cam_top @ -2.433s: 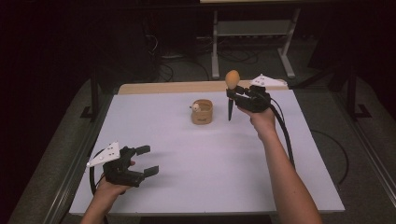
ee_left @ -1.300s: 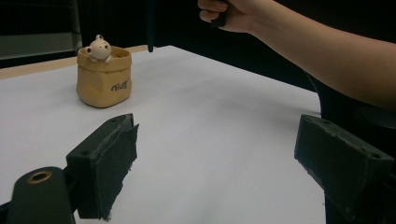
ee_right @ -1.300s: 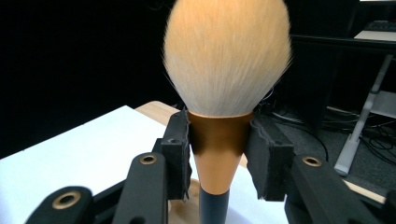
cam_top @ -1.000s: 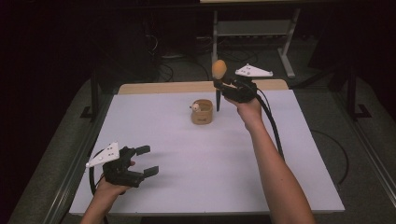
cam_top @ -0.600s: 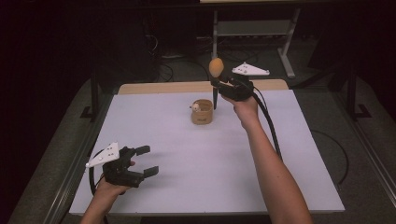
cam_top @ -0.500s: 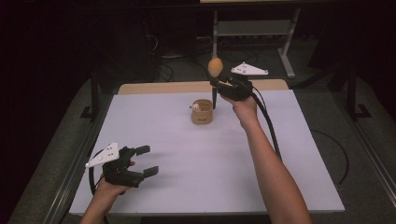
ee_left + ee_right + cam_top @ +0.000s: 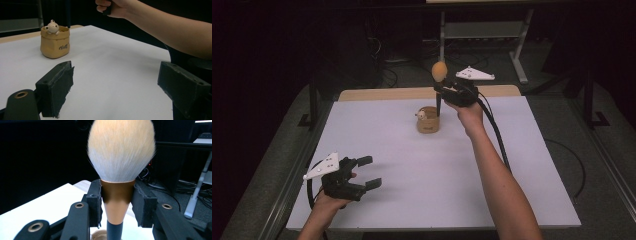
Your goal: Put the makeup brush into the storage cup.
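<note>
A makeup brush [image 7: 439,75] with a fluffy tan head, copper ferrule and dark handle stands upright in my right gripper [image 7: 443,90], which is shut on it. In the right gripper view the brush [image 7: 120,162] rises between the two black jaws, clamped at the ferrule, with my right gripper [image 7: 117,203] around it. The handle's lower end hangs just over a small tan pot [image 7: 428,120] with a little bear figure on its rim. The pot [image 7: 54,41] stands far off in the left gripper view. My left gripper [image 7: 368,171] rests open near the table's front left; my left gripper [image 7: 117,87] holds nothing.
The white table top [image 7: 412,165] ends in a wooden strip at the back. A metal stand's legs [image 7: 482,30] and cables lie on the dark floor behind. The person's right forearm [image 7: 497,180] crosses the right half of the table.
My right gripper has carried the brush leftward and toward the back, from right of the pot to just above it. The left gripper has stayed put.
</note>
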A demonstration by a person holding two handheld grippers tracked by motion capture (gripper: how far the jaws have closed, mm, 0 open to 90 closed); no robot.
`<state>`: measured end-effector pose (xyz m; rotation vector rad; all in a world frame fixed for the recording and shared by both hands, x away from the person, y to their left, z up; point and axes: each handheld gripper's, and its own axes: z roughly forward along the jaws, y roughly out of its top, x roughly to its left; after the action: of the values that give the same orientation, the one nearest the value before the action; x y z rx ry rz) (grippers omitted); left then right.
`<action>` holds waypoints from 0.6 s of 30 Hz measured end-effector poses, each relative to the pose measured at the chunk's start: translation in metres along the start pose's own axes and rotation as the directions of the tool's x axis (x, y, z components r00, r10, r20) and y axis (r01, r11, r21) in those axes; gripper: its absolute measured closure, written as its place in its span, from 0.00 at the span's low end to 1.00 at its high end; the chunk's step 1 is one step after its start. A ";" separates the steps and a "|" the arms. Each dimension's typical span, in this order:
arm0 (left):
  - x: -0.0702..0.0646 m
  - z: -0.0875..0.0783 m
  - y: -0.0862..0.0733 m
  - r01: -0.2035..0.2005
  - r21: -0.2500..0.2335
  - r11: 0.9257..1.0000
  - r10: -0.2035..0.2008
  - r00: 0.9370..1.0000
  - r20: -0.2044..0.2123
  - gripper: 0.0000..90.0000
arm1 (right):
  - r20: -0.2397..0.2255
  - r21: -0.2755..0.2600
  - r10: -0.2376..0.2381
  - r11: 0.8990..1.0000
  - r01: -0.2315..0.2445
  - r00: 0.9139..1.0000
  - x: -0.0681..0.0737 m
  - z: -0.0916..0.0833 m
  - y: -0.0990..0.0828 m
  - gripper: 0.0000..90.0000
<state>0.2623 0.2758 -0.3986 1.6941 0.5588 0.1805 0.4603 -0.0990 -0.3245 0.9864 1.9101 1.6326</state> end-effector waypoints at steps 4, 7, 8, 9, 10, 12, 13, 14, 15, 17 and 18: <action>0.000 0.000 0.000 0.000 0.002 1.000 0.000 1.000 0.000 0.14 | 0.001 0.001 -0.001 1.000 0.001 1.000 0.001 0.003 0.000 0.68; 0.000 -0.001 0.000 -0.003 0.006 1.000 0.003 1.000 -0.002 0.14 | -0.003 0.004 0.000 1.000 0.000 1.000 0.002 0.006 -0.001 0.68; 0.000 -0.001 0.000 -0.003 0.005 1.000 0.003 1.000 -0.002 0.14 | -0.004 0.005 0.001 1.000 -0.001 1.000 0.002 0.007 -0.001 0.68; 0.000 0.000 0.000 -0.002 0.001 1.000 0.002 1.000 0.000 0.14 | -0.004 0.006 -0.005 1.000 0.005 1.000 0.002 0.007 -0.002 0.68; 0.000 -0.001 0.000 -0.002 0.004 1.000 0.002 1.000 0.000 0.14 | -0.004 0.007 0.000 1.000 0.000 1.000 0.003 0.008 -0.003 0.68; 0.000 -0.001 0.000 -0.001 0.003 1.000 0.001 1.000 0.001 0.14 | -0.002 0.015 -0.009 1.000 0.009 1.000 0.002 0.010 -0.004 0.68; 0.000 -0.001 0.000 -0.001 0.003 1.000 0.001 1.000 0.000 0.14 | -0.004 0.018 -0.008 1.000 0.008 1.000 0.003 0.011 -0.005 0.68; 0.000 -0.001 0.000 0.004 0.003 1.000 -0.004 1.000 -0.001 0.14 | -0.003 0.017 -0.002 1.000 0.002 1.000 0.003 0.012 -0.006 0.68; 0.000 -0.001 0.000 0.004 0.003 1.000 -0.004 1.000 -0.001 0.14 | -0.003 0.017 -0.002 1.000 0.002 1.000 0.003 0.012 -0.006 0.68; 0.000 0.000 0.000 0.006 0.001 1.000 -0.006 1.000 0.000 0.14 | -0.004 0.023 -0.006 1.000 0.006 1.000 0.003 0.014 -0.008 0.68; -0.001 0.000 0.000 0.006 0.001 1.000 -0.006 1.000 0.000 0.14 | -0.005 0.026 0.002 1.000 -0.002 1.000 0.003 0.014 -0.009 0.68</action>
<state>0.2618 0.2759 -0.3984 1.6929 0.5642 0.1761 0.4666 -0.0874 -0.3356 0.9961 1.9393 1.6165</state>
